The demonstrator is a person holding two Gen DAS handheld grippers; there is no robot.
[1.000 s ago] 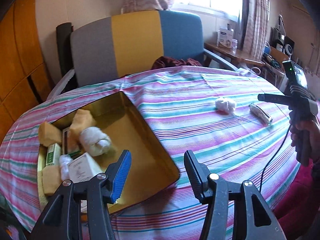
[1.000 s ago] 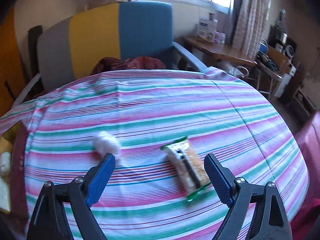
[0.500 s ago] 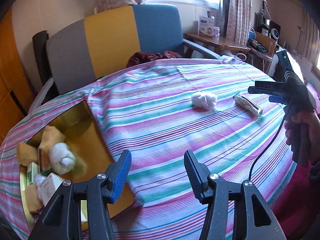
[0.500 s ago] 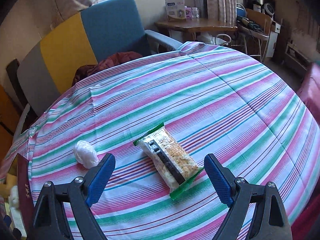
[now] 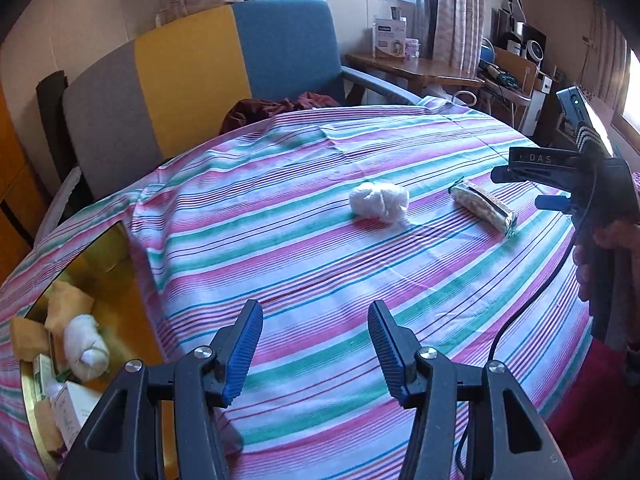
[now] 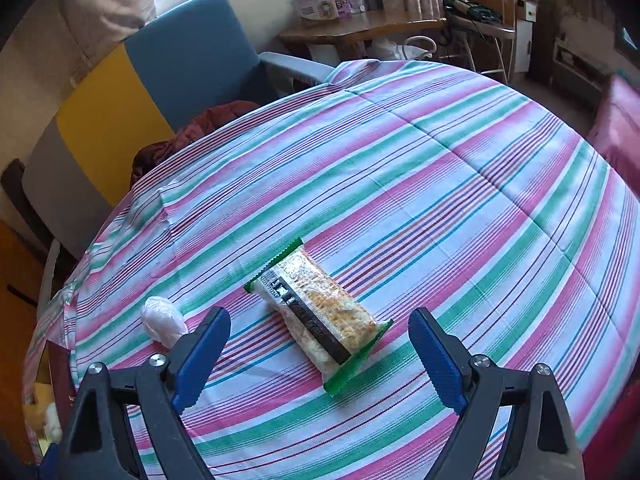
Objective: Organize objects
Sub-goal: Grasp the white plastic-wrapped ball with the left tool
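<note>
Striped tablecloth (image 5: 320,264): gold tin (image 5: 116,280) already part-filled (far left); cotton ball (image 5: 379,201) and cracker pack (image 6: 320,312) still loose. Right gripper (image 6: 320,354) spread wide over pack, left gripper (image 5: 316,350) empty, half-open.

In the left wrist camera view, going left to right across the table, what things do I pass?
Gold tray with items inside → white wad → wrapped snack bar → right gripper, held in a hand at the far right edge.
</note>
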